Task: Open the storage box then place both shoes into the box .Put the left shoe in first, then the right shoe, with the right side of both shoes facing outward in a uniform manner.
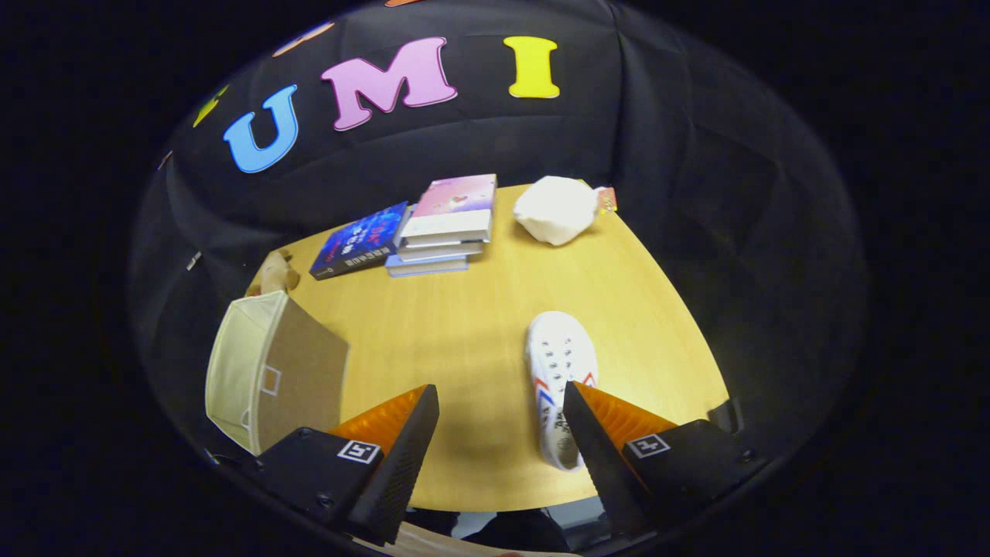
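Observation:
A white sneaker (558, 363) with red and blue side stripes lies on the wooden table (464, 325), toe pointing away. Its heel end sits against the inner side of my right finger (595, 449). My gripper (499, 402) hovers above the table, open wide, with bare tabletop between the fingers. A beige fabric storage box (267, 379) stands to the left of my left finger (402, 449), its open top facing left. I cannot see what is inside it. Just one shoe shows on the table.
A stack of books (445, 224) and a dark blue book (360, 241) beside it lie at the far side. A white cloth bundle (555, 209) sits to the right of them. A small tan object (272, 272) stands behind the box.

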